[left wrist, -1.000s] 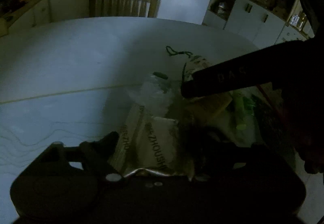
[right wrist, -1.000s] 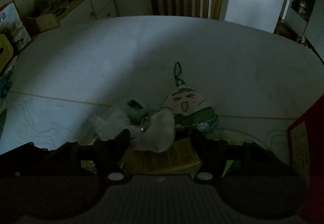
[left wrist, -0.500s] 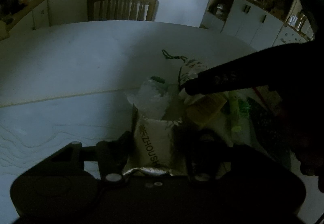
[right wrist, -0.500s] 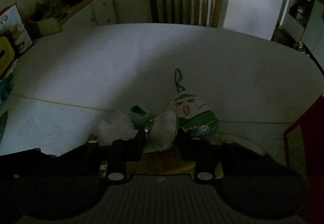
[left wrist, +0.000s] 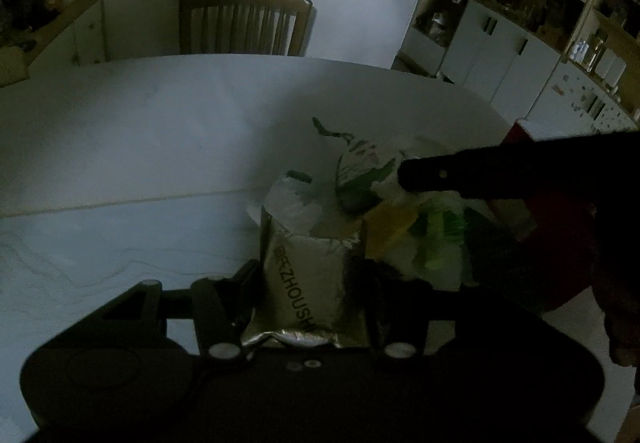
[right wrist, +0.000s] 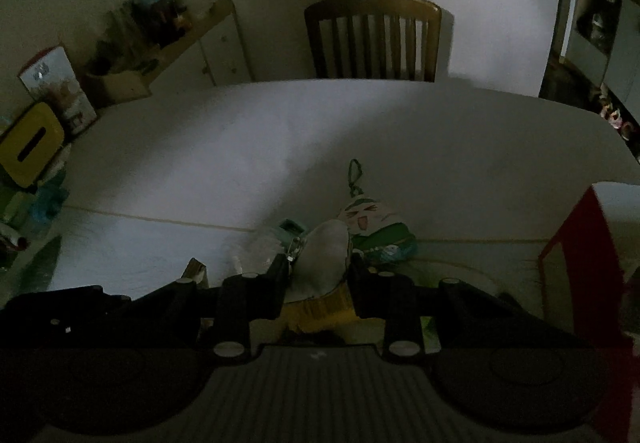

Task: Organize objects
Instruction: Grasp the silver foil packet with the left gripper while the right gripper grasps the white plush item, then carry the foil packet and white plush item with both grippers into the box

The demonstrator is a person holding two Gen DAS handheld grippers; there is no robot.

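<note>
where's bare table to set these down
Free: the wide white table between the chair and the plush charm, and left of the pile. Crowded: around the silver pouch, yellow packet and red box.

The foil pouch [left wrist: 310,283] looks like crinkled, shiny metallised plastic, and the thin bag [left wrist: 294,203] behind it is clear, wrinkled film. The small plush toy [right wrist: 376,231] is soft cloth with a braided green cord [right wrist: 355,175], while the pale pouch [right wrist: 322,263] beside it seems matt fabric with a metal clip. The table [right wrist: 360,131] has a smooth, matt white top, and the chair [right wrist: 374,37] is varnished wood with a mild sheen.
</note>
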